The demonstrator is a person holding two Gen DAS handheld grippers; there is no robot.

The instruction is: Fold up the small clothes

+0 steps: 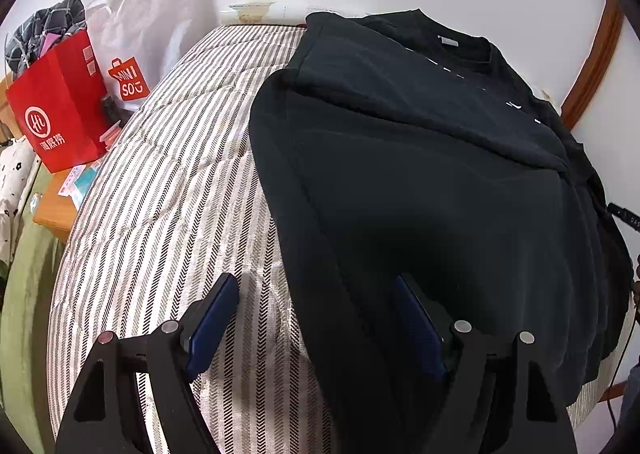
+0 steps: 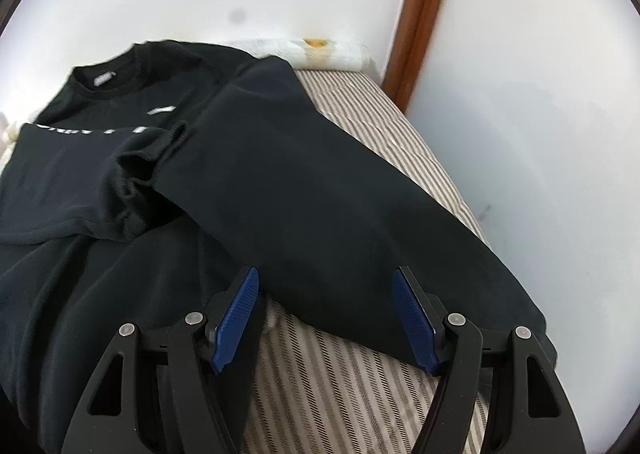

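- Left gripper (image 1: 314,314): jaws spread wide, nothing clamped; near edge of the black sweatshirt (image 1: 420,182) runs between the blue pads (image 1: 212,318), no pressing visible. Right-hand pad sits dark against the cloth, hard to make out.
- Right gripper (image 2: 325,316): jaws apart, released; folded-in sleeve (image 2: 320,190) lies just ahead of and between the fingers, pads clear of it. Cannot tell if the finger bases brush the fabric.
- Both tools tilt steeply down toward the bed; hands holding them are out of frame.
- Sweatshirt lies flat on the striped bedcover (image 1: 160,194), collar toward the far wall, both sleeves folded across the chest. White chest print mostly hidden under the sleeves, unreadable.
- Sleeve cuff (image 2: 176,142) bunched near the chest; slight blur in the right view.
- Garment's right side cut off at the left view's edge; a dark cable (image 1: 624,214) shows there, its end out of frame.
- Beyond the bed's left edge: red paper bag (image 1: 60,106), white shopping bag (image 1: 132,38), checked cloth (image 1: 48,30) stuffed behind, partly hidden.
- Far: white wall, brown wooden trim (image 2: 424,10).
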